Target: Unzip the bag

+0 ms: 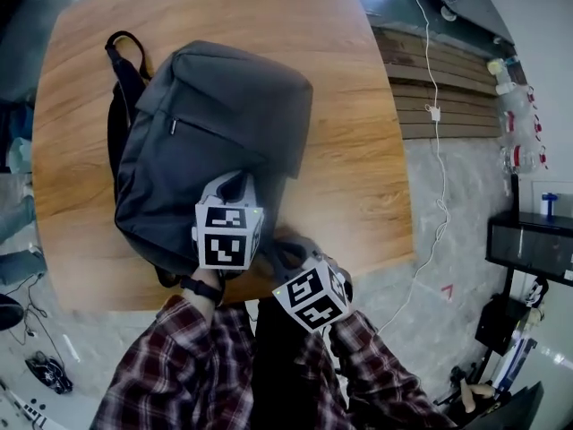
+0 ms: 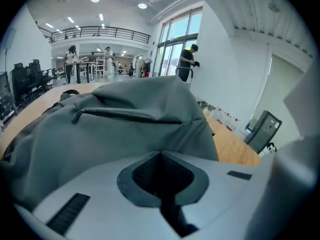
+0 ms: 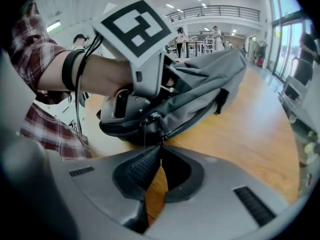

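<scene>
A grey fabric backpack (image 1: 215,106) is laid flat on a rounded wooden tabletop (image 1: 349,186). Its long axis runs away from the person and its lower end is at the near edge.

The jaws of the right gripper (image 3: 161,146) are seen closed to a point, and a small dark zipper pull (image 3: 160,135) is held between their tips. Directly beyond the tips, a little to the left, the metal slider (image 3: 152,118) is found on the edge of the backpack. From there the dark zipper track (image 3: 191,121) goes ahead and to the right of these jaws, along the side of the backpack and nearly parallel to the tabletop. This is judged to be the relation on which the coming move depends. The pull is probably to be drawn forward and rightward along that line, not lifted upward.

The jaws of the left gripper (image 2: 161,154) are also together at the tips, and the grey fabric rises immediately in front of them. A fold of it appears to be pinched, though the fold itself is not clearly shown. This gripper is placed on the near end of the backpack, just beside and to the left of the right jaws, so the fabric can be held taut behind the slider. The right gripper is the one nearer to the zipper, and the zipper is judged to be not yet opened.
</scene>
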A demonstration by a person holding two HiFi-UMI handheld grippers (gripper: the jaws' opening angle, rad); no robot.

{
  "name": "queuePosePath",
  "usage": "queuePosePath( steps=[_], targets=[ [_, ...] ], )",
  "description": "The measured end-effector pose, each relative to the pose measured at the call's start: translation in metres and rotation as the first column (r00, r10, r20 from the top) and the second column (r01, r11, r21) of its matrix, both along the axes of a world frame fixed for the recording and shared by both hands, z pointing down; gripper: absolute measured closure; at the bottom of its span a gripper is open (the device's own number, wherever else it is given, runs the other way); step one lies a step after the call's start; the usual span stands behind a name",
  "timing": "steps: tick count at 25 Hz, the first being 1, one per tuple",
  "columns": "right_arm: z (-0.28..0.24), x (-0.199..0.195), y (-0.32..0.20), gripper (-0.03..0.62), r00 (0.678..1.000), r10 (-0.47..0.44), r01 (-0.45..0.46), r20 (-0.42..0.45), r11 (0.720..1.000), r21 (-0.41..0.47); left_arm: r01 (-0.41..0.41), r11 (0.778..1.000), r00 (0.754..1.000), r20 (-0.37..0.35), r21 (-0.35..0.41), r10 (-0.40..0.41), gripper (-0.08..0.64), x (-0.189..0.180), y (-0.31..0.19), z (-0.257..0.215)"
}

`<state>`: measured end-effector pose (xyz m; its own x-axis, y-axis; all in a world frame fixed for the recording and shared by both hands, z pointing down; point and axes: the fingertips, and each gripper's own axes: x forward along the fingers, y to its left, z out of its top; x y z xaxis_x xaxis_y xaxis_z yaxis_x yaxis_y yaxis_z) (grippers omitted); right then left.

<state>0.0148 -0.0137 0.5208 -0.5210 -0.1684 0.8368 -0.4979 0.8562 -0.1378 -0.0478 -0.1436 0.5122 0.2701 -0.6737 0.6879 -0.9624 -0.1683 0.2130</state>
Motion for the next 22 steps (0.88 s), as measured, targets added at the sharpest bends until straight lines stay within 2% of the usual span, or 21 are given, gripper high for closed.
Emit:
queuePosePath(
  steps=[2, 7, 10, 12, 14, 16, 17, 22],
  targets=[
    [-0.001, 0.003, 0.000, 0.574, 1.000, 0.022, -0.022, 0.009, 1.000, -0.006, 0.030, 1.000, 0.999, -0.014, -0.006, -0.030, 0.551, 0.004, -0.019, -0.001],
    [-0.008, -0.011, 0.018, 0.573, 0.998, 0.012, -0.012, 0.069, 1.000, -0.008, 0.105, 0.994, 0.992, -0.065, -0.032, -0.107, 0.551, 0.008, -0.060, 0.000],
    [-0.007, -0.012, 0.017, 0.574, 0.998, 0.013, -0.014, 0.062, 1.000, 0.014, 0.083, 0.996, 0.993, -0.079, -0.027, -0.085, 0.551, 0.010, -0.066, -0.002],
    [-0.003, -0.004, 0.015, 0.574, 0.999, 0.012, -0.013, 0.047, 1.000, 0.027, -0.006, 1.000, 0.998, -0.060, -0.010, 0.005, 0.551, 0.012, -0.061, -0.003],
    [0.000, 0.004, 0.013, 0.574, 1.000, 0.009, -0.011, 0.028, 0.999, 0.045, -0.171, 0.985, 0.985, 0.020, 0.001, 0.171, 0.552, 0.015, -0.050, -0.004],
    [0.001, 0.011, 0.009, 0.574, 1.000, 0.003, -0.004, 0.002, 0.998, 0.069, -0.339, 0.940, 0.934, 0.113, -0.017, 0.339, 0.551, 0.012, -0.033, -0.002],
    [0.002, 0.014, 0.006, 0.574, 1.000, 0.000, 0.000, -0.008, 0.997, 0.079, -0.392, 0.919, 0.910, 0.132, -0.034, 0.393, 0.551, 0.009, -0.025, 0.000],
    [0.004, 0.025, -0.012, 0.574, 0.998, -0.017, 0.025, -0.059, 0.991, 0.131, -0.489, 0.861, 0.863, 0.063, -0.143, 0.501, 0.551, -0.015, 0.017, 0.007]
  ],
)
